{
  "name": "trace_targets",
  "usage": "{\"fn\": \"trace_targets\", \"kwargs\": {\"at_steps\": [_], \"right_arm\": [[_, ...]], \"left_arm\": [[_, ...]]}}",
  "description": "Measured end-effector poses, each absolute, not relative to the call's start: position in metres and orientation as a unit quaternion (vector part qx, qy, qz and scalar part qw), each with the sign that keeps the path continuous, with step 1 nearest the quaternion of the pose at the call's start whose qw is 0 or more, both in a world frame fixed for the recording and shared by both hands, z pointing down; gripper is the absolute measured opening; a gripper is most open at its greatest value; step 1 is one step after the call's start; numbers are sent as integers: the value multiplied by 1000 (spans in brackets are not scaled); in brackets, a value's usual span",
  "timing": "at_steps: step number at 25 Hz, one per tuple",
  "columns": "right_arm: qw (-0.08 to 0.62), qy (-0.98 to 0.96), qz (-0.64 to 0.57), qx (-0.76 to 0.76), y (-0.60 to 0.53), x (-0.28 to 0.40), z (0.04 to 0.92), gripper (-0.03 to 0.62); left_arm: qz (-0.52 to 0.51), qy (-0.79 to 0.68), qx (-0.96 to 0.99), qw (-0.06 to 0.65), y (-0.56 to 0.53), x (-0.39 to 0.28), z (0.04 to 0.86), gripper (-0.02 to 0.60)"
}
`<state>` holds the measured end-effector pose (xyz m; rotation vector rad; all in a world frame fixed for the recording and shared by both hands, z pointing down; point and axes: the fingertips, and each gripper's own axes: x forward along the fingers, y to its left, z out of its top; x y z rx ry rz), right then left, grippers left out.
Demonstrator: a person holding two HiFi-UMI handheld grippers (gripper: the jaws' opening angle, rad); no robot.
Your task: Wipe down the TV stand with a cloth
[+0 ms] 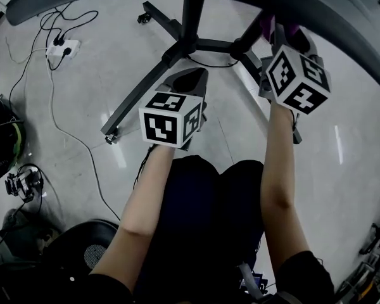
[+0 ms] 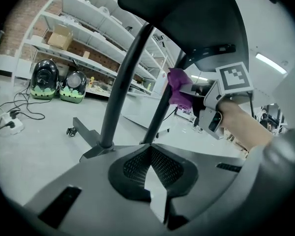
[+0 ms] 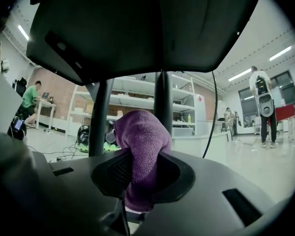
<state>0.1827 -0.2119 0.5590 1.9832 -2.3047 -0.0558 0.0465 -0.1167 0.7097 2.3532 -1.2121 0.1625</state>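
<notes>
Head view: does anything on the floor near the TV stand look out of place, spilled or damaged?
Nothing is spilled or damaged. The only untidy thing is the loose cables, which trail from a power strip across the floor, left of the TV stand's wheeled base.

This looks like an open lab or workshop hall: tall white shelving [image 2: 88, 38] stocked with cardboard boxes [image 2: 60, 36], a brick wall [image 3: 56, 95] behind, a polished grey floor [image 1: 114, 49] with a power strip [image 1: 63, 48] lying on it (plugs in it), and strip lights [image 3: 284, 53] overhead.
</notes>
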Motion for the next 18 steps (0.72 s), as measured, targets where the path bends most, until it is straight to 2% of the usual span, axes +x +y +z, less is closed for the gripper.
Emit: {"fn": "trace_targets", "kwargs": {"at_steps": [7, 18], "right_arm": [[23, -727, -23, 686, -213, 223, 538, 104], [43, -730, -5, 682, -235, 214, 552, 104]], "left_arm": [[67, -432, 868, 237, -112, 56, 708, 5], [72, -445, 861, 235, -110, 44, 710, 5]]}}
